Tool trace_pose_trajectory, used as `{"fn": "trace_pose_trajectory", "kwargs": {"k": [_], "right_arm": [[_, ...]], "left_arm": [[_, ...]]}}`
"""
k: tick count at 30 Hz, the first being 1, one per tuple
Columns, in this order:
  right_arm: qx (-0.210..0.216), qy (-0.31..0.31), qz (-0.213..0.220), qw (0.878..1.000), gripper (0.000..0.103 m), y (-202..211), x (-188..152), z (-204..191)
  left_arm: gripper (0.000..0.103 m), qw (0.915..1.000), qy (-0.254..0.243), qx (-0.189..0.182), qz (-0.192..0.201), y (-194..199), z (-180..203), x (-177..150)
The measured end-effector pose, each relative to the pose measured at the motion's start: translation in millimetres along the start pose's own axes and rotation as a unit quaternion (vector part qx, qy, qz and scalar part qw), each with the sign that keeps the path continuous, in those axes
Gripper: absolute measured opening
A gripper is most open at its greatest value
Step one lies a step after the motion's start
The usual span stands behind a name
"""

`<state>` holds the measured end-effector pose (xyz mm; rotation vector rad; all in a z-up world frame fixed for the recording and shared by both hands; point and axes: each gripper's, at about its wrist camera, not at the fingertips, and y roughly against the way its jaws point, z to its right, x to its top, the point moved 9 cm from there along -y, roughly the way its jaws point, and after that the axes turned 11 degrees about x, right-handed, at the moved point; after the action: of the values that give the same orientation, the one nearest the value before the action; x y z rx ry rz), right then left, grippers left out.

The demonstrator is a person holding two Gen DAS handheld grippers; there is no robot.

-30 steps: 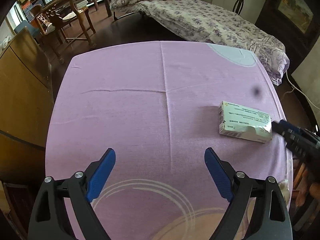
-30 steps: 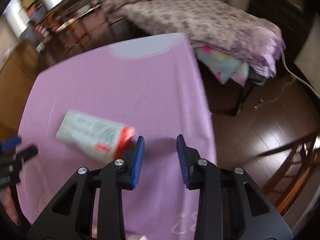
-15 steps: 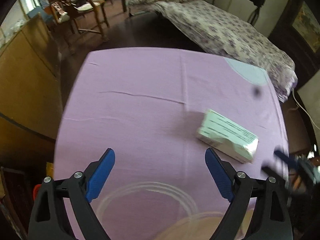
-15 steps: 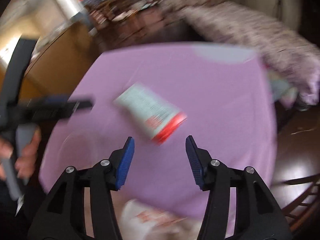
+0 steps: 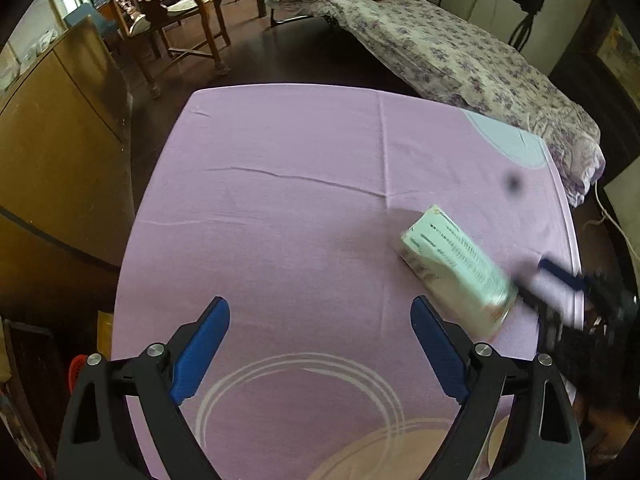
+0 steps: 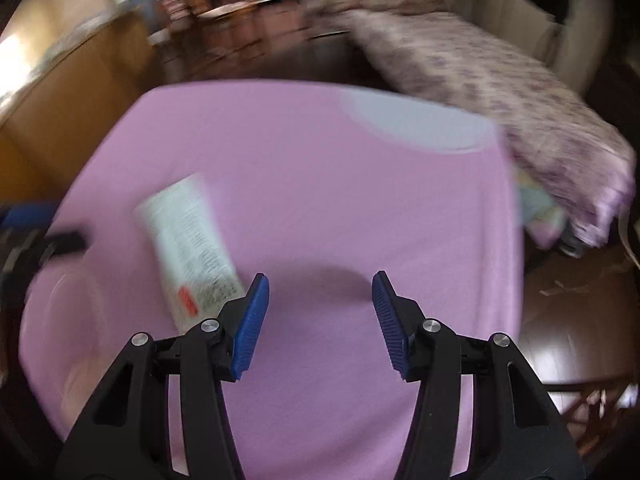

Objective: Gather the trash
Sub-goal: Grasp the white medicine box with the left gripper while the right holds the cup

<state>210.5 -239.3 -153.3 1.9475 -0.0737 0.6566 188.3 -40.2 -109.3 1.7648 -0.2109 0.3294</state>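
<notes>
White printed cardboard box (image 5: 456, 270) lies flat near the right edge of the pink tablecloth (image 5: 280, 208); right gripper (image 6: 320, 316), jaws just opened and empty, should straddle its near end squarely; left gripper (image 5: 320, 344) gapes wide, empty.

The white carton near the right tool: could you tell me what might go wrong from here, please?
1. The white carton lies beside the open right tool, not between its pads, so closing now may only nudge it.
2. It sits near the table edge and could slide off.
</notes>
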Motion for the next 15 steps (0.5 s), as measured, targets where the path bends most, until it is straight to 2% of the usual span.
{"fn": "trace_pose_trajectory", "kwargs": {"k": [5,7,10,15], "right_arm": [[0.091,0.075,-0.035,0.992,0.059,-9.9,-21.4,-77.9],[0.098,0.089,-0.038,0.990,0.059,-10.0,-20.8,-91.9],[0.056,0.083,-0.028,0.995,0.060,2.1,-19.6,-89.0],[0.006,0.008,0.049,0.999,0.076,60.5,-27.8,-58.4]], "left_arm": [[0.090,0.9999,0.011,0.007,-0.003,0.4,-13.2,0.3],[0.090,0.9999,0.013,0.009,-0.003,2.1,-17.5,-0.7],[0.091,1.0000,0.000,0.005,0.002,5.5,-14.2,-2.0],[0.093,0.9976,-0.068,0.001,0.015,3.2,23.7,-6.9]]}}
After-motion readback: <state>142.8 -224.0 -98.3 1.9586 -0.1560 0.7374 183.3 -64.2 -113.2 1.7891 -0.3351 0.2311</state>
